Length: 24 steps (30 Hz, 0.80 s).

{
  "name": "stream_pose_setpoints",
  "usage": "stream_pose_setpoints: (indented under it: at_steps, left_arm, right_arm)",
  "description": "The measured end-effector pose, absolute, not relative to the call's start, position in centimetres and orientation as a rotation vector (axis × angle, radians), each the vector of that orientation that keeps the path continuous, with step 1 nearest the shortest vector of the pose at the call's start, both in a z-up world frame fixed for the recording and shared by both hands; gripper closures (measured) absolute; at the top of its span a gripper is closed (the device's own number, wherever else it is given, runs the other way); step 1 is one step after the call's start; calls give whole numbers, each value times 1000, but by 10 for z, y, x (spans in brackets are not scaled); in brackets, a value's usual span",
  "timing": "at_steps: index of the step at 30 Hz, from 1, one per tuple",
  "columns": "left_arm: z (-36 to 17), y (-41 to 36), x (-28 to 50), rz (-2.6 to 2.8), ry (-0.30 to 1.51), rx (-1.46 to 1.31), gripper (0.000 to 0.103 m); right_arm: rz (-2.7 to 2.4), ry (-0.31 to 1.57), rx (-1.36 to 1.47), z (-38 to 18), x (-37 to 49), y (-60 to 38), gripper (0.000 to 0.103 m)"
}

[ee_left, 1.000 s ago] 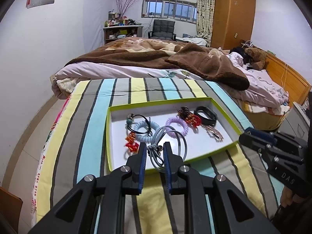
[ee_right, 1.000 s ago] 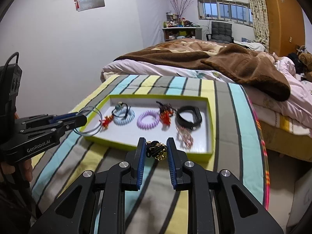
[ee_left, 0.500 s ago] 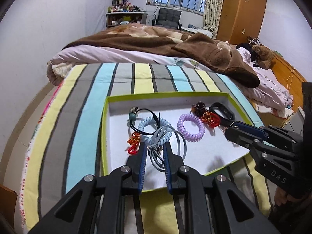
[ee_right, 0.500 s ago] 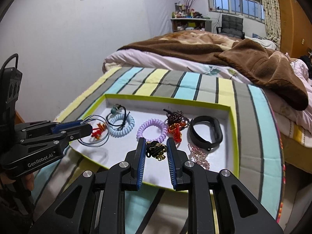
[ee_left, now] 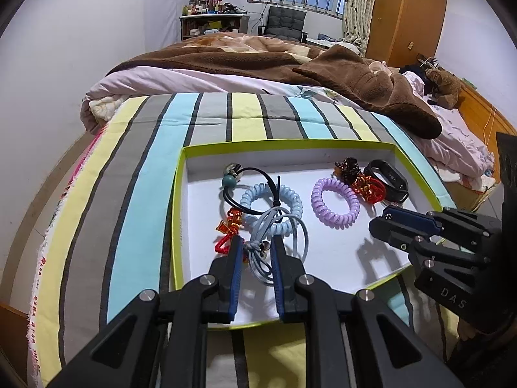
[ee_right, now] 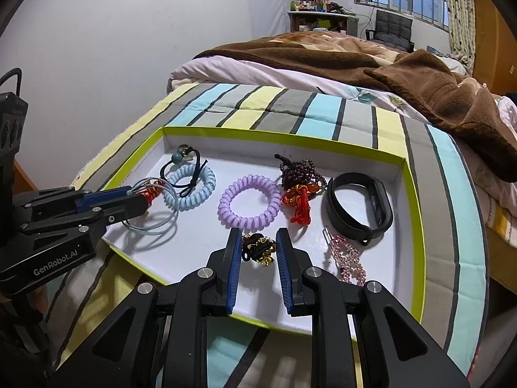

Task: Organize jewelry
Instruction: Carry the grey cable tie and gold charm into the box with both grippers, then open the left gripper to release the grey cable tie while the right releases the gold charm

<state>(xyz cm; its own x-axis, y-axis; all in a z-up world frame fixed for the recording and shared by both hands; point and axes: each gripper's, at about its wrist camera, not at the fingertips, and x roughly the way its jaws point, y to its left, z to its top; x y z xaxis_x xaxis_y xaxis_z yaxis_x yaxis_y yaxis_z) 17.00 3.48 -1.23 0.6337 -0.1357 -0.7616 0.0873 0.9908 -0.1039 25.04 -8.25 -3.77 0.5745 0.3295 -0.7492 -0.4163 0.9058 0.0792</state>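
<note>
Left gripper pinching blue loops, right gripper pinching black-gold tie, both over tray. Risk: loops snagging coil, dragging it on release.

Home bedroom: bed with rumpled brown fleece blanket and striped sheet, tall orange wooden wardrobe, cluttered desk, black chair, floral curtain.

The tray has a lime-green rim and white floor. In it lie a pale-blue coil tie, a lilac coil tie, a black band, a red knot, dark maroon beads and a pink clip. The bedspread is striped grey, turquoise and yellow. The tongs' pads are blue.
</note>
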Motion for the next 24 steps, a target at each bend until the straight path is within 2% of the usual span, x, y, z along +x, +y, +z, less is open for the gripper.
stream_pose_setpoints:
  at_steps: [6,10,24]
  left_arm:
    - [-14,35,170,-125,877,-60,84]
    - [-14,35,169,-129,880,-64,78]
    - [-16,35,170,-137,899,-80,68]
  right_arm:
    - [434,869,-135,-41,250,-79,81]
    - [431,872,-138,-42,251,-78,81]
    - [428,875,-134,-43,250,-79,80]
